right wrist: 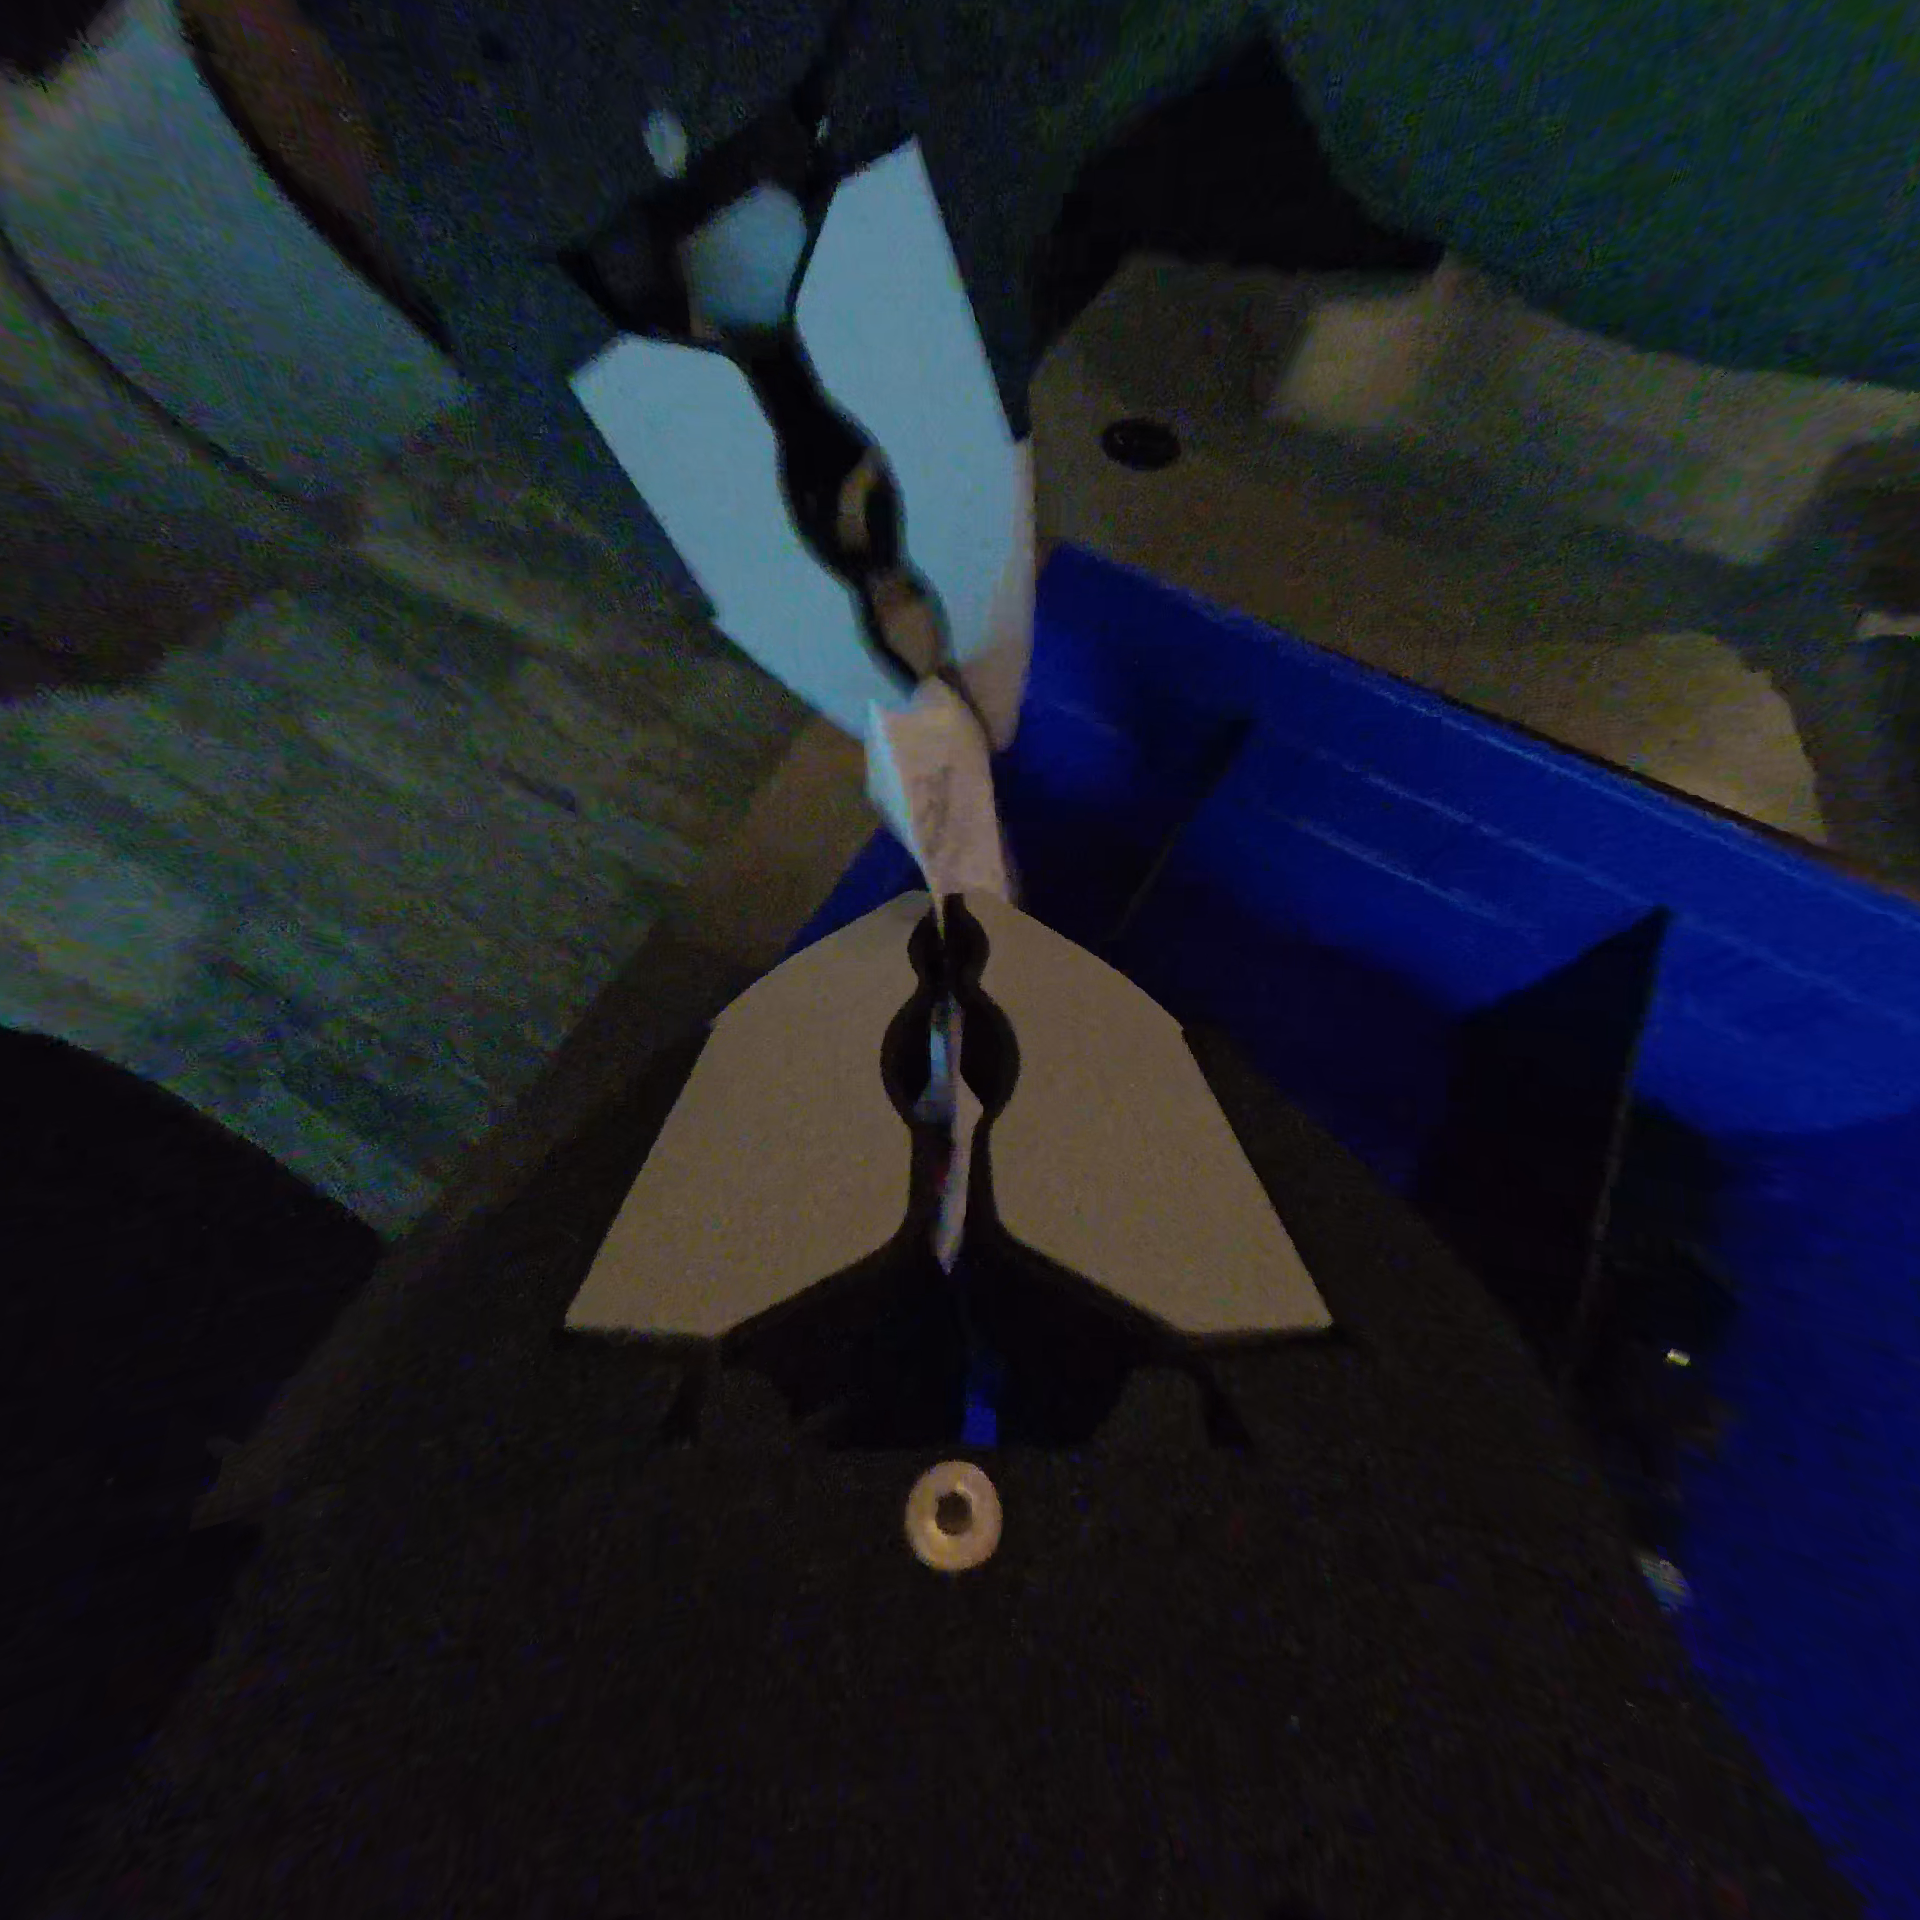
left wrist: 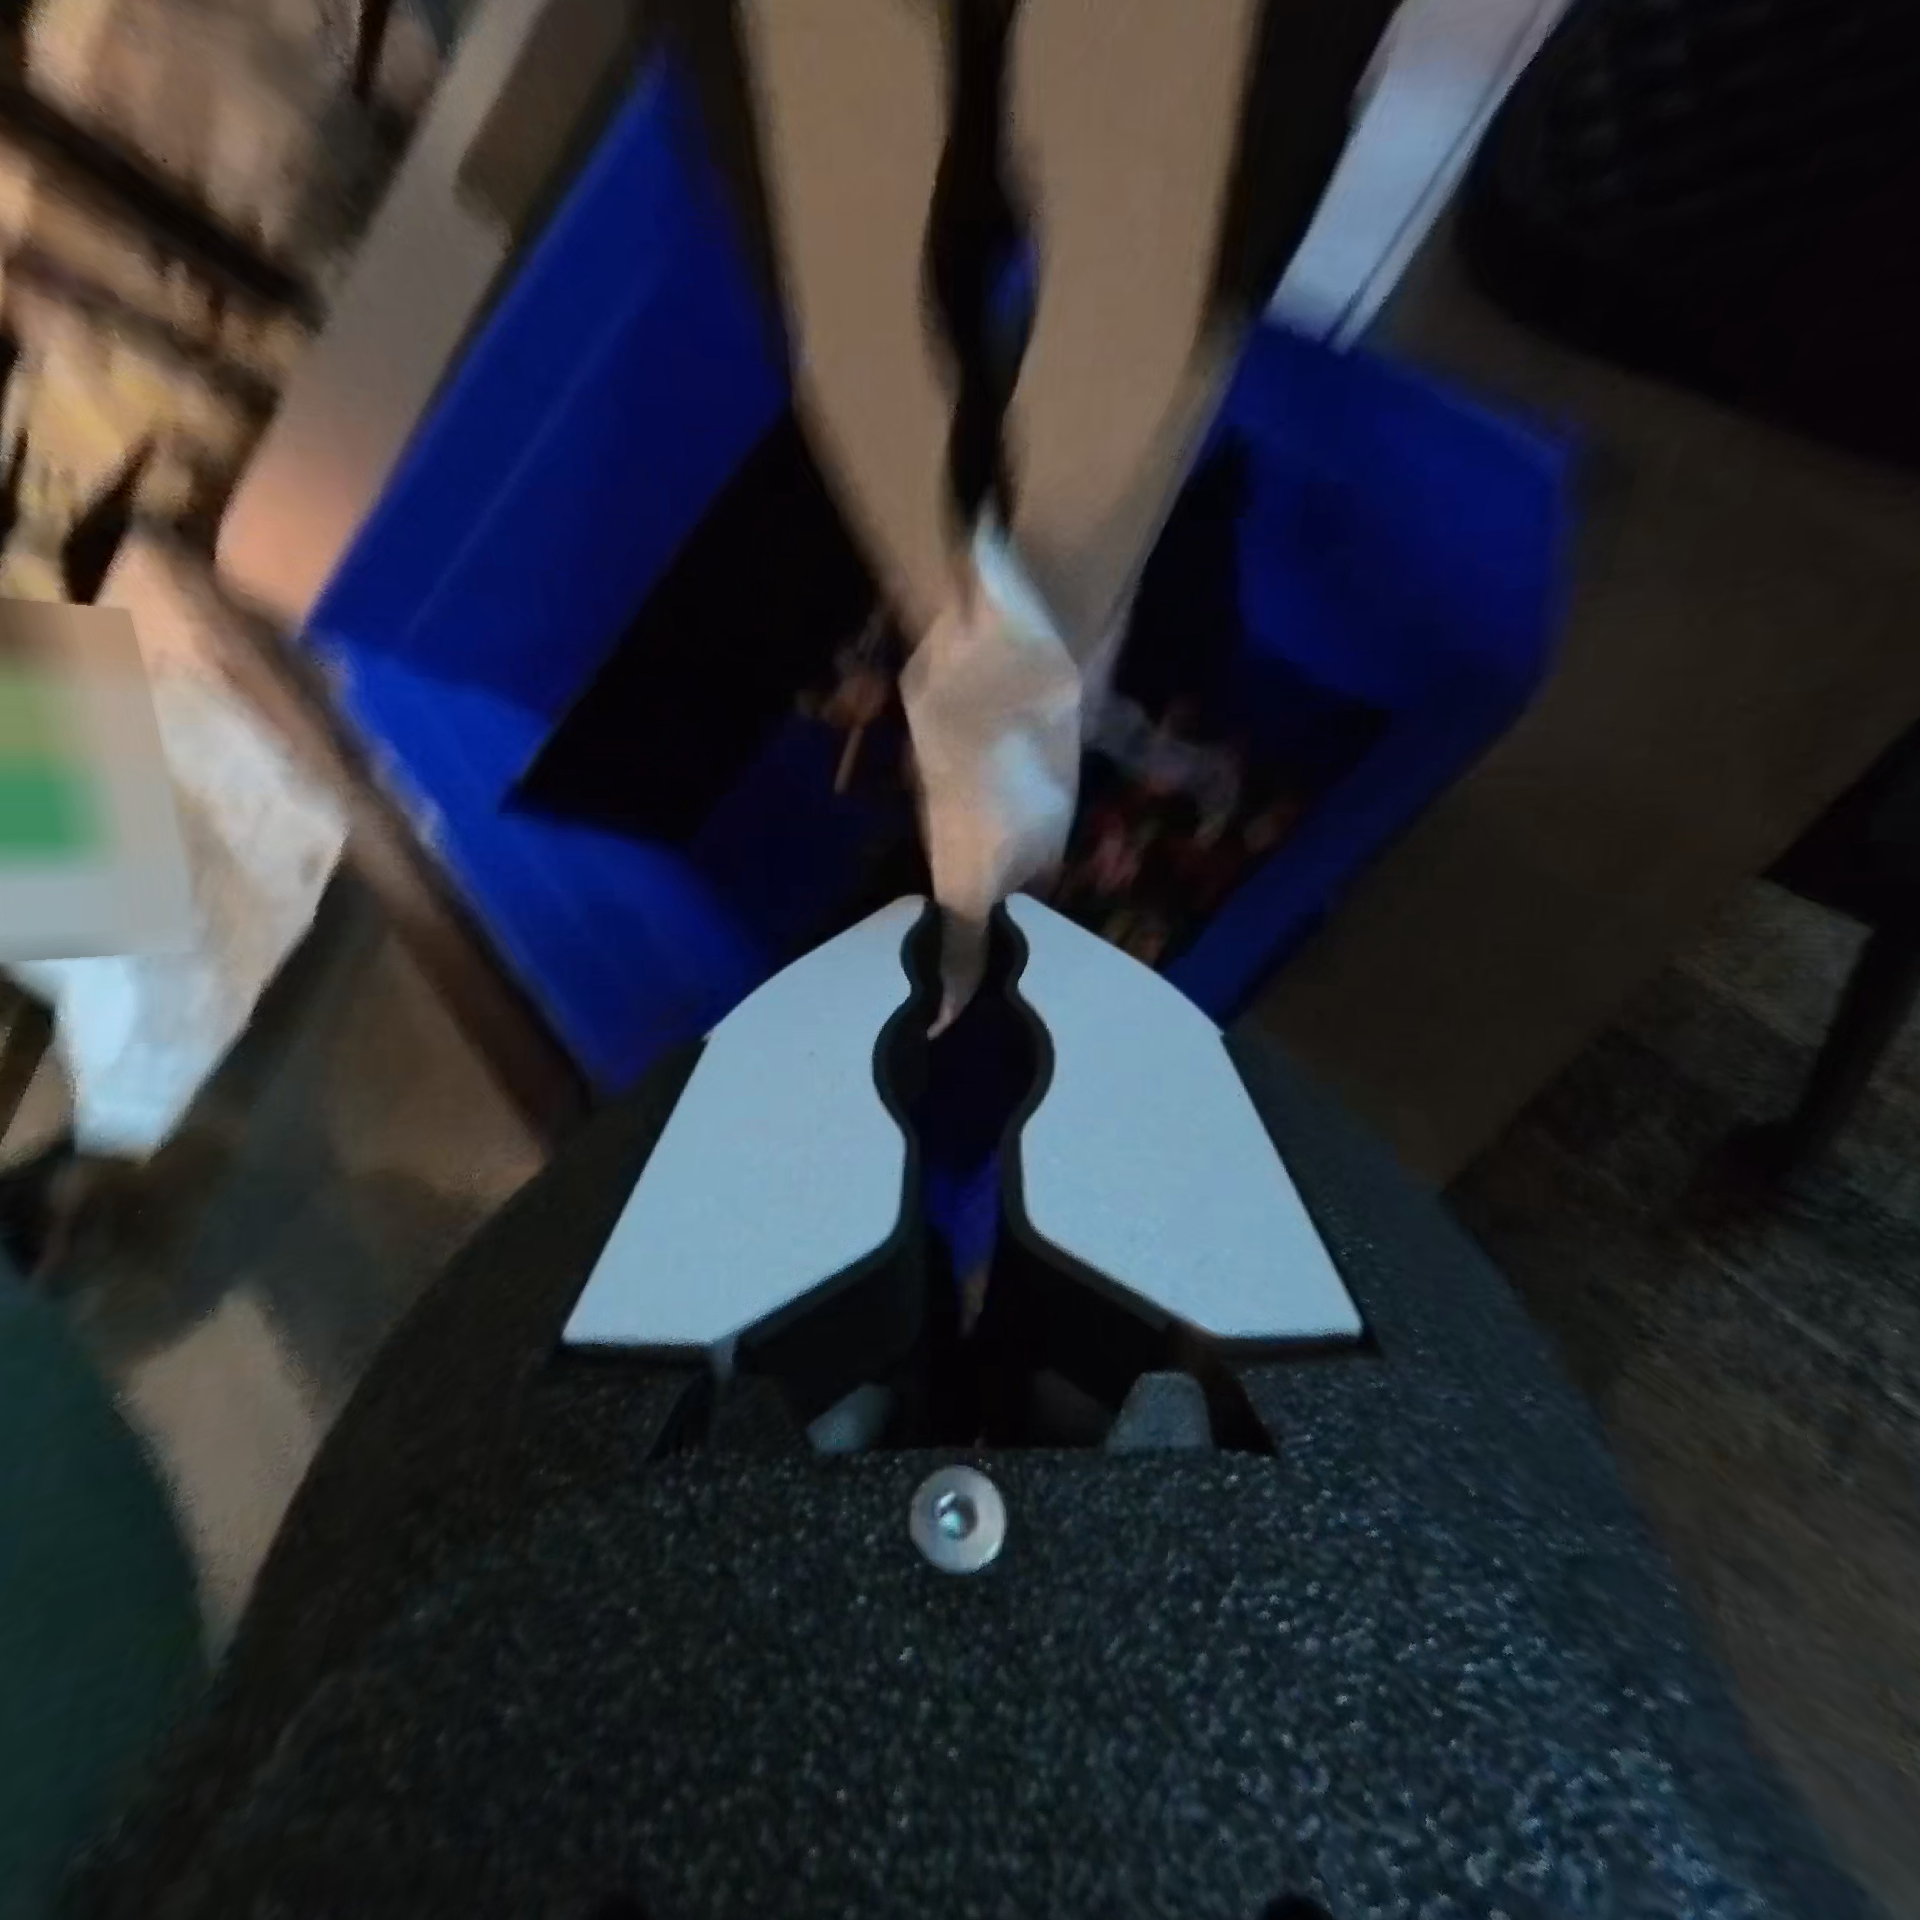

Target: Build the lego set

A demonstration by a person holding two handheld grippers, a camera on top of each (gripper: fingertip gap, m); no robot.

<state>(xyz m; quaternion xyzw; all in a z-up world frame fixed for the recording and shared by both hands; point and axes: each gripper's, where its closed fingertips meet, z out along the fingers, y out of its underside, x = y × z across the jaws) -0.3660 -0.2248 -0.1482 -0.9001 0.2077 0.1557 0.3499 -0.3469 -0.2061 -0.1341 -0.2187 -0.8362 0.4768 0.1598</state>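
Right wrist view is showing my right gripper [right wrist: 948, 920] pinching one end of a thin, limp white paper packet [right wrist: 940, 800] above the blue divided plastic bin [right wrist: 1455, 831], my left gripper [left wrist: 966, 925] nipping the other end, likely light and tearable.

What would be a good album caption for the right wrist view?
Two grippers, right and left, pinch opposite ends of a small white packet above a blue divided bin.

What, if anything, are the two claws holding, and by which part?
Both hold one small pale wrapper over the blue bin: right claw pinches one end, left claw the other.
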